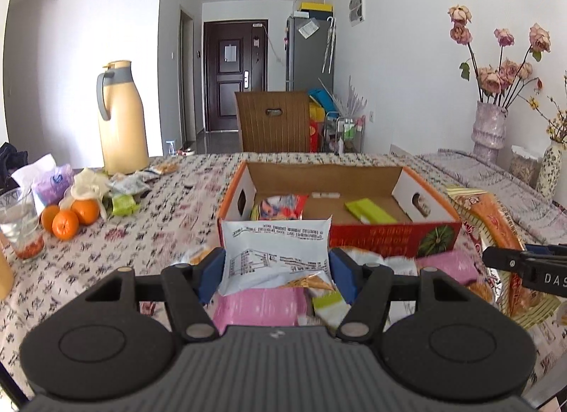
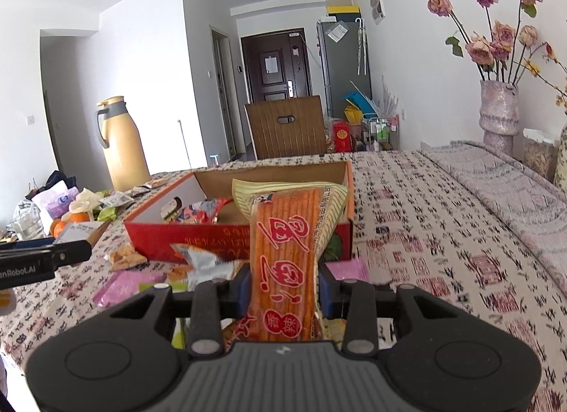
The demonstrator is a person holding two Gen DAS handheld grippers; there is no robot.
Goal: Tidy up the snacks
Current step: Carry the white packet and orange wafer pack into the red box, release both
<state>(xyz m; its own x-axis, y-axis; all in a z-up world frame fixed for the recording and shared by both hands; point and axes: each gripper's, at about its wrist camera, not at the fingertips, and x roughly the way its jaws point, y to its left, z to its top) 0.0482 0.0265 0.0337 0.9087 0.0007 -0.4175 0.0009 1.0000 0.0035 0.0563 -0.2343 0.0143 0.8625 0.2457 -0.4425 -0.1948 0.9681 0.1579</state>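
Up close, left gripper [image 1: 277, 272] clamped on a white printed snack packet [image 1: 276, 252], lifted clear of the pink packets [image 1: 258, 305] on the patterned tablecloth [image 1: 141, 235]. Right gripper [image 2: 283, 284] pinched narrow on an orange spicy-strip packet [image 2: 283, 249] — held upright. Beyond both: open cardboard box [image 1: 372, 233] with snacks inside — oranges [image 1: 69, 219] and a yellow thermos [image 1: 120, 118] far left.

Black left gripper [image 1: 277, 275], blue-padded jaws, silver screws.

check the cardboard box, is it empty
No, the cardboard box already holds a green packet and a red snack bag.
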